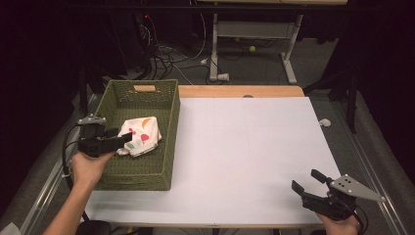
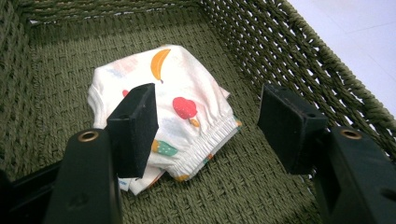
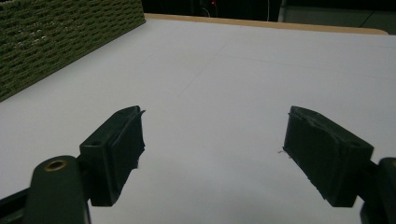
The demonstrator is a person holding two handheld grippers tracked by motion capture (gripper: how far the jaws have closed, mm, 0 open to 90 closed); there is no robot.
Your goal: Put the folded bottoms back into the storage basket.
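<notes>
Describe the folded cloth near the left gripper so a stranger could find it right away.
Look at the green woven basket at the left edge of the white table. On its floor lies one small folded cloth, white with coloured fruit prints and an elastic hem. It is the lone pale thing inside the basket, just beyond the left gripper.

Near corner of the folded cloth (image 2: 163, 116) hidden behind one jaw of the left gripper (image 2: 210, 126), basket (image 2: 289, 51) rim cut off by the frame edges, cloth label unreadable, right hand (image 1: 337, 226) cut off at the bottom edge

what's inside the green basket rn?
One folded fruit-print cloth lies on the woven basket floor, the open left gripper above it. Whatever is under the cloth is covered.
</notes>
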